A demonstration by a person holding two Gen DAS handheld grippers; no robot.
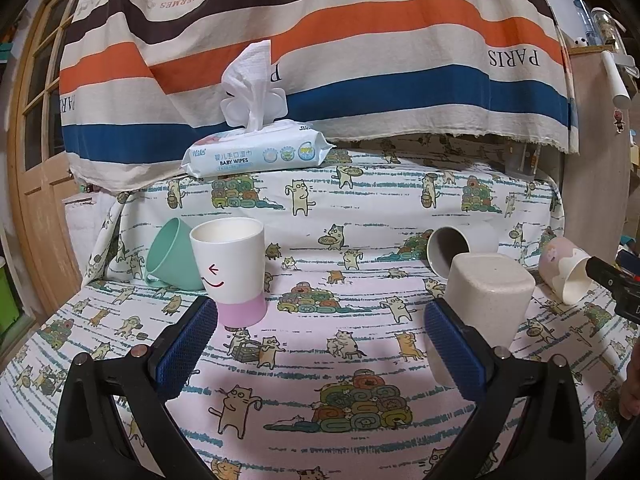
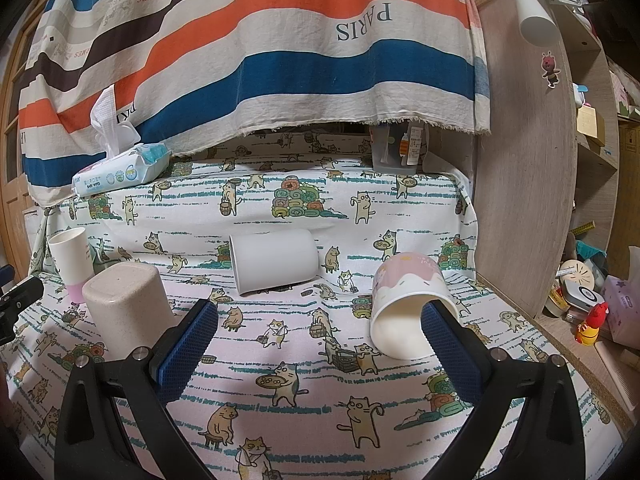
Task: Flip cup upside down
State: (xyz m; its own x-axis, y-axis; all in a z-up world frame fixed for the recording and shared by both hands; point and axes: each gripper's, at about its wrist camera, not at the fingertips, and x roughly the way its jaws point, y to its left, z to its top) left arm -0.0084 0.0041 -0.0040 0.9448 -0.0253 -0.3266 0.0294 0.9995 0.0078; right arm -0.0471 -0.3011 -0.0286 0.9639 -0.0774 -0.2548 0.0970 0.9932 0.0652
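Several cups sit on the cat-print cloth. A white cup with a pink base and a smiley (image 1: 230,270) stands upright, also in the right wrist view (image 2: 72,258). A green cup (image 1: 172,254) lies tilted behind it. A beige cup (image 1: 486,300) (image 2: 126,304) stands upside down. A grey-white cup (image 1: 460,246) (image 2: 274,260) lies on its side. A pink-and-white cup (image 1: 564,274) (image 2: 408,312) lies on its side. My left gripper (image 1: 320,344) is open and empty, between the smiley cup and the beige cup. My right gripper (image 2: 320,344) is open, its right finger (image 2: 448,344) at the pink-and-white cup's mouth.
A pack of baby wipes (image 1: 256,152) (image 2: 120,168) lies at the back under a striped hanging cloth (image 1: 320,40). A wooden panel (image 2: 520,180) and cluttered shelves (image 2: 592,288) stand on the right. A wooden door (image 1: 36,120) is at the left.
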